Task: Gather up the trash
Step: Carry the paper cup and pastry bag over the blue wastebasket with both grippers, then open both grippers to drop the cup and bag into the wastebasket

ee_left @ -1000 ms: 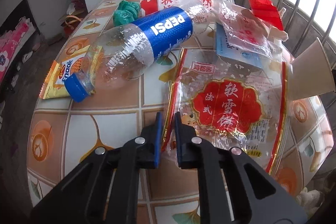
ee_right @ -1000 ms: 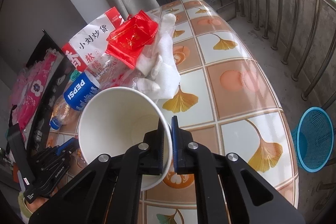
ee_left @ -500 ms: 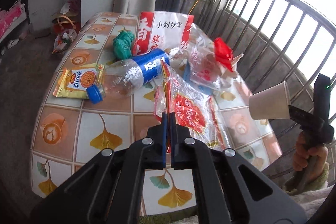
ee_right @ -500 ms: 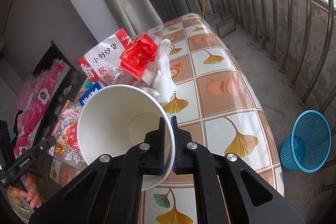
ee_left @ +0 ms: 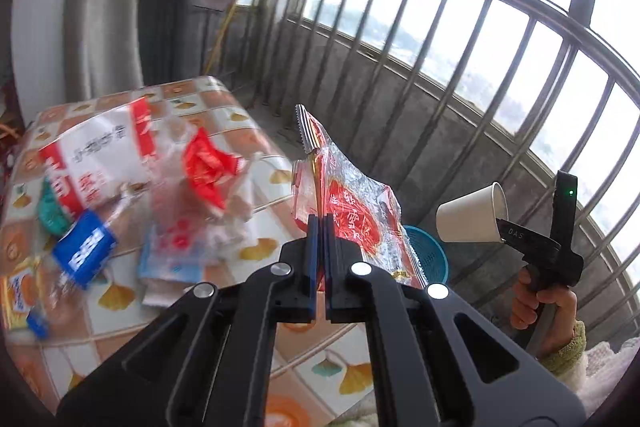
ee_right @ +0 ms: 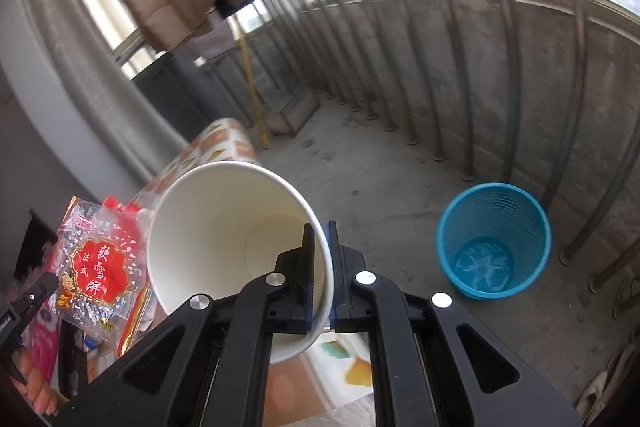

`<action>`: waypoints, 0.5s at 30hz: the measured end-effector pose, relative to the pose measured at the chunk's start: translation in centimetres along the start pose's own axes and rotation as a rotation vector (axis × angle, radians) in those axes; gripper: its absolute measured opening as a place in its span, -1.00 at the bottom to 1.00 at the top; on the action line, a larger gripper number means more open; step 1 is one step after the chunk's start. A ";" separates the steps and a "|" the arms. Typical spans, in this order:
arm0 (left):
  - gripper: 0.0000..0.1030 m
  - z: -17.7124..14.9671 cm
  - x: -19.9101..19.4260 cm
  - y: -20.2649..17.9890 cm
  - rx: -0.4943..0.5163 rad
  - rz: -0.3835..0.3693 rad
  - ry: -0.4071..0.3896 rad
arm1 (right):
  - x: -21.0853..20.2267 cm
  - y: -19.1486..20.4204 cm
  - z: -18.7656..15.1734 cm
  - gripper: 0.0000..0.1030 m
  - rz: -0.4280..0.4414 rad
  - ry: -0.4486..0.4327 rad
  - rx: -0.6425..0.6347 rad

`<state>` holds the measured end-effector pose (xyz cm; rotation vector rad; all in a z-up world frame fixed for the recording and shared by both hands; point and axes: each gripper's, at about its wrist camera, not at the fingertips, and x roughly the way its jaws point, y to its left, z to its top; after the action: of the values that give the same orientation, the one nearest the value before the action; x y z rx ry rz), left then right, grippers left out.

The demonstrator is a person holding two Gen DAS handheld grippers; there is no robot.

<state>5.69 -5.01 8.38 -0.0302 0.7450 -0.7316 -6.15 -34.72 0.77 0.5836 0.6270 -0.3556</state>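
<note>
Two hand-held grippers carry trash above the bench [ee_left: 248, 163].
Left hand-held gripper [ee_left: 319, 227] clamps a snack wrapper [ee_left: 352, 211]; right hand-held gripper [ee_right: 320, 239] pinches a paper cup's [ee_right: 224, 227] rim, near the blue wastebasket [ee_right: 494, 239].

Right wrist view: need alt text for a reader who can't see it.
The right tool is shut on the rim of a white paper cup, held out toward a blue mesh bin standing on the concrete balcony floor by the railing. At the left edge, a clear snack wrapper with a red label hangs beside the cup, above the tiled table.
</note>
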 end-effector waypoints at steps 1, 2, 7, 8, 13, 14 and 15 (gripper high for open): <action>-0.99 1.0 2.1 -1.3 0.029 -0.025 0.030 | 0.1 -1.4 0.2 -0.89 -0.034 -0.006 0.028; -0.99 1.8 4.2 -2.6 0.059 -0.049 0.060 | 0.2 -2.9 0.3 -0.89 -0.067 -0.010 0.056; -0.98 4.0 16.4 -9.4 0.212 -0.113 0.252 | 2.5 -9.5 0.6 -0.89 -0.178 0.003 0.204; -0.98 4.2 19.1 -10.6 0.233 -0.125 0.297 | 3.2 -10.9 0.6 -0.89 -0.191 0.014 0.234; -0.98 3.6 31.0 -16.3 0.318 -0.112 0.458 | 8.7 -17.3 1.1 -0.89 -0.241 0.066 0.386; -0.98 3.2 33.0 -17.2 0.327 -0.115 0.485 | 9.9 -18.6 1.2 -0.89 -0.254 0.080 0.419; -0.98 2.8 35.0 -17.9 0.328 -0.111 0.517 | 11.0 -20.0 1.3 -0.89 -0.267 0.091 0.452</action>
<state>14.40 -40.68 -5.81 0.4330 1.1109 -0.9758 -6.81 -52.59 -13.36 0.9541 0.7188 -0.7354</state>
